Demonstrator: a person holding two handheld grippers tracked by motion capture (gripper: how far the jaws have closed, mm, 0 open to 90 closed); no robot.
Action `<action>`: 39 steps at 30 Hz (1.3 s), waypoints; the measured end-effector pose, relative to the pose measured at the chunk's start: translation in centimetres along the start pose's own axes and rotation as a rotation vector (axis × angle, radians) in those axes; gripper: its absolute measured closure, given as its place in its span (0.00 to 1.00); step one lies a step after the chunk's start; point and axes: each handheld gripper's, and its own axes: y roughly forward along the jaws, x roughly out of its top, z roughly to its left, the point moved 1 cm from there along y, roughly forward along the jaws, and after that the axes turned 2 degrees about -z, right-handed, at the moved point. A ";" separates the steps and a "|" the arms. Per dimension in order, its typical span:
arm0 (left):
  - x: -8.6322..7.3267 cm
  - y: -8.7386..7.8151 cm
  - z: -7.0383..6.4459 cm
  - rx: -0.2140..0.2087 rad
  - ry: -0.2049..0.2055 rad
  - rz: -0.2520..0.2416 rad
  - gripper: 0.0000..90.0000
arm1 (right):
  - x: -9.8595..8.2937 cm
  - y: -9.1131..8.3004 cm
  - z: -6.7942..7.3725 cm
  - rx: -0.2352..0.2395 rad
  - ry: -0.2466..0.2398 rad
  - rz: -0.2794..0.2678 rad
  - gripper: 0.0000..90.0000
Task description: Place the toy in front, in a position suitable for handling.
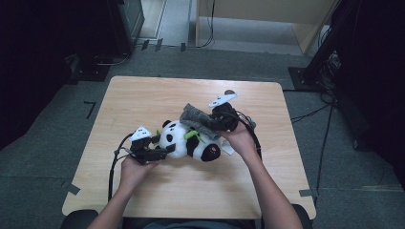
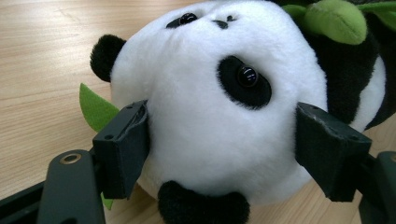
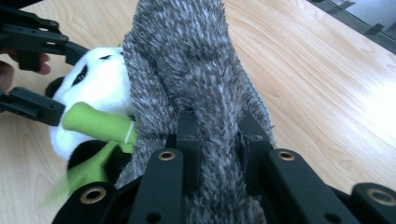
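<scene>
Left gripper (image 2: pixel 219 154) clamped on the plush panda's (image 2: pixel 219 116) head, mid-table (image 1: pixel 143 95); right gripper (image 3: pixel 217 140) pinching a fuzzy grey cloth (image 3: pixel 187 56), draped across the panda's body.

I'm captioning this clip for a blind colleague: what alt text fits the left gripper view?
A plush panda's white head sits between the left gripper's two black jaws, which press its sides, on a light wooden table. A green felt leaf pokes out behind the left jaw.
</scene>
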 end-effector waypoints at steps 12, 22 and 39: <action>0.0 0.0 0.0 0.001 0.006 -0.002 0.26 | 0.1 -0.4 -0.8 -0.016 0.013 -0.012 0.84; 0.3 -0.1 -0.2 0.006 0.007 0.024 0.30 | 1.0 -2.5 -0.5 -0.032 0.021 -0.081 0.86; 0.5 -0.4 -0.5 0.010 0.010 0.019 0.33 | 1.9 -3.3 7.2 0.076 -0.097 -0.119 0.85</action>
